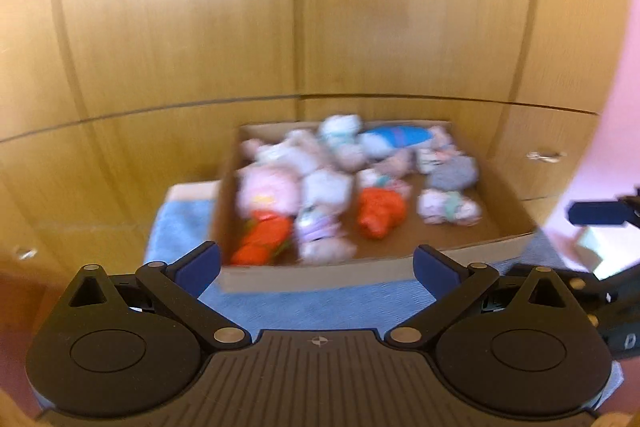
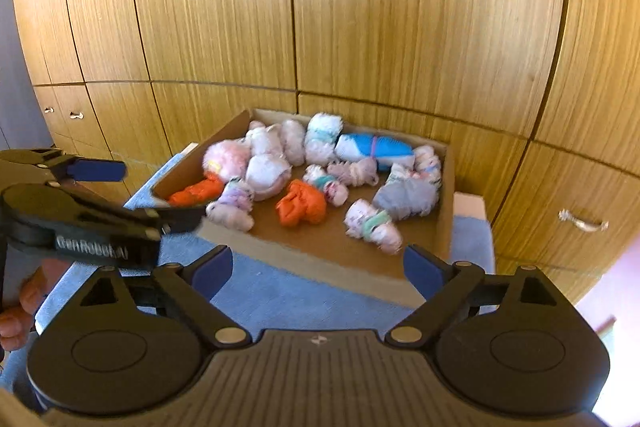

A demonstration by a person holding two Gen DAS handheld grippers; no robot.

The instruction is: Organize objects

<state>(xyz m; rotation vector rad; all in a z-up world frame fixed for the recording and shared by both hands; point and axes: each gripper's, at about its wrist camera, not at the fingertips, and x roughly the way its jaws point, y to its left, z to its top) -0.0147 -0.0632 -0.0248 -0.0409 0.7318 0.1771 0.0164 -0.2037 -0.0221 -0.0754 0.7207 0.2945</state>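
Before wooden cupboards [image 2: 360, 7], both grippers [image 1: 316, 265] [image 2: 318, 269] gape empty; box's [image 1: 316, 277] bundles [image 1: 380, 213] blurred.

One cardboard box [image 2: 446, 211] sits on one blue towel [image 2: 280, 291]. Inside it lie rolled fabric bundles, about fourteen as far as the blur allows. Two are orange [image 2: 302, 205], one toward the box's left wall [image 2: 196, 193]. One is blue and white [image 2: 376, 151], one grey [image 2: 408, 197], one fluffy pink [image 2: 226, 157]. The remaining pale, patterned ones [image 2: 372, 225] number roughly nine; their edges run together, so the count is not sure. Two grippers show: the left gripper [image 1: 318, 267] and the right gripper [image 2: 318, 269]. Wooden cabinet doors [image 2: 400, 7] behind carry three visible metal handles [image 2: 582, 223].
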